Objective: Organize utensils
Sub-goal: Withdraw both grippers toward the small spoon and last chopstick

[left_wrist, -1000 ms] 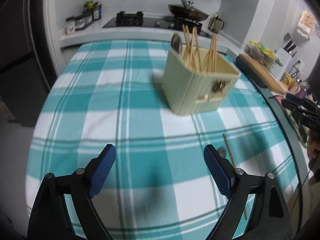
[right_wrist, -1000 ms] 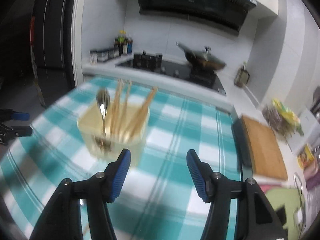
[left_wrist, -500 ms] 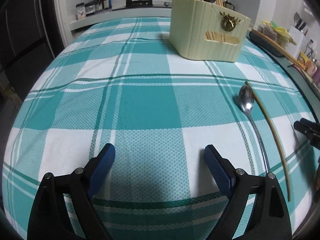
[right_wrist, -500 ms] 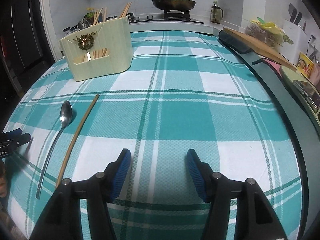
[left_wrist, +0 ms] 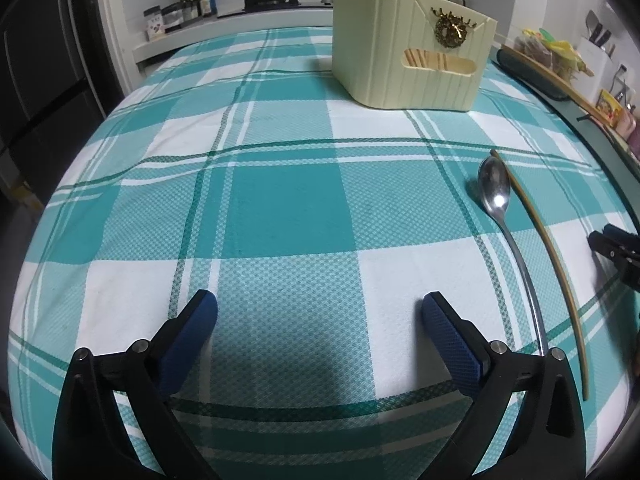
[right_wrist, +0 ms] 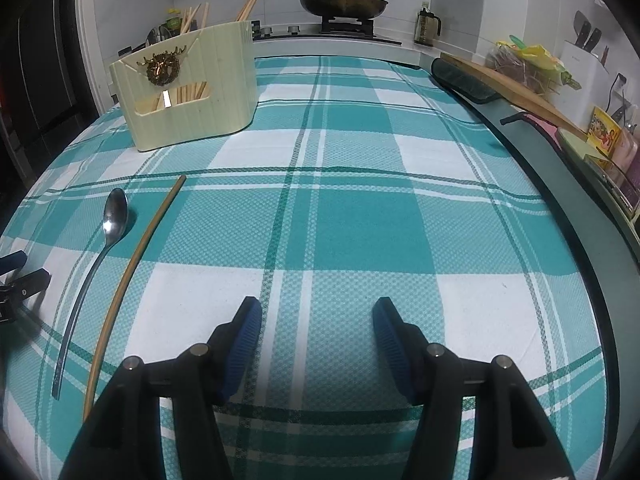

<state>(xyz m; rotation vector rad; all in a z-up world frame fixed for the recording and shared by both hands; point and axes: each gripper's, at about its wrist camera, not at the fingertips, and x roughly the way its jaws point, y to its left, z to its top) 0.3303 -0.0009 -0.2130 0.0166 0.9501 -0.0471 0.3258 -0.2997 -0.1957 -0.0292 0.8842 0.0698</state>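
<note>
Spoon (left_wrist: 496, 196) and chopstick (left_wrist: 548, 248) lie side by side between the left gripper (left_wrist: 320, 316) and right gripper (right_wrist: 316, 320); both jaws released, empty. Only the right view shows the wok (right_wrist: 343, 4) behind the utensil holder (right_wrist: 188, 84).

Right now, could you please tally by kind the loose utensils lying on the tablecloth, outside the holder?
Spoon: 1
Chopstick: 1
Total: 2, side by side on the cloth, in front of the holder.
</note>
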